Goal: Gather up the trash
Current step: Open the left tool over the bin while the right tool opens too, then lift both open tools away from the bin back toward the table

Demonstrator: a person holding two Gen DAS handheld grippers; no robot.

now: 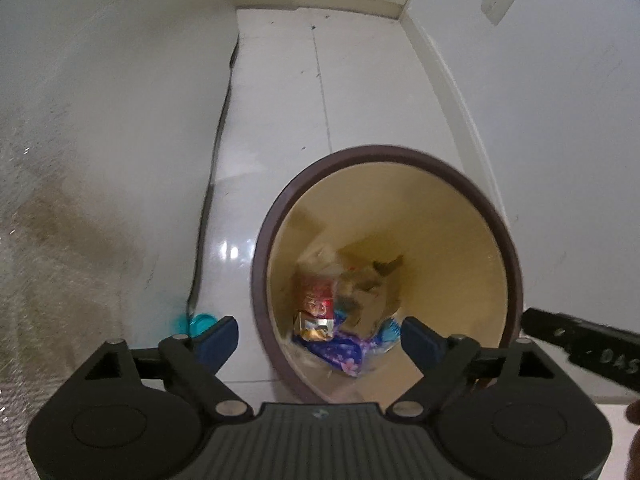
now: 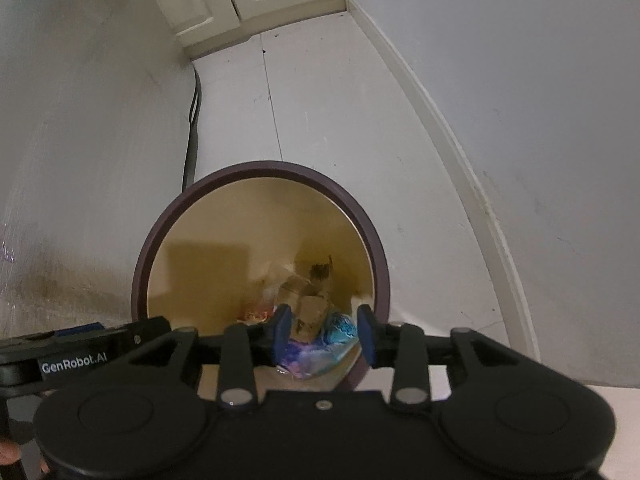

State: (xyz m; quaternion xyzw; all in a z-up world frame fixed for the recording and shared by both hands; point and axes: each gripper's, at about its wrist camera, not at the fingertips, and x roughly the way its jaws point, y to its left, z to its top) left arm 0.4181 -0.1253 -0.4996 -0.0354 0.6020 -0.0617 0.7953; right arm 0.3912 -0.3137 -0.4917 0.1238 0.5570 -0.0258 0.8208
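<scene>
Left hand-held gripper jaws spread wide, empty, above the trash bin. Right hand-held gripper part open, nothing held, over the same bin. Trash inside at the bottom: purple wrapper, cardboard scraps, red packet. Teal object on floor beside bin.

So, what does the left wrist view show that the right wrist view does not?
Only the left wrist view shows a teal object on the floor by the wall, a wall socket, and a red packet in the bin. Only the right wrist view shows the "GenRobot.AI" label on the other gripper. Both show the brown-rimmed bin holding a purple wrapper, and an open gripper: left gripper, right gripper.
</scene>
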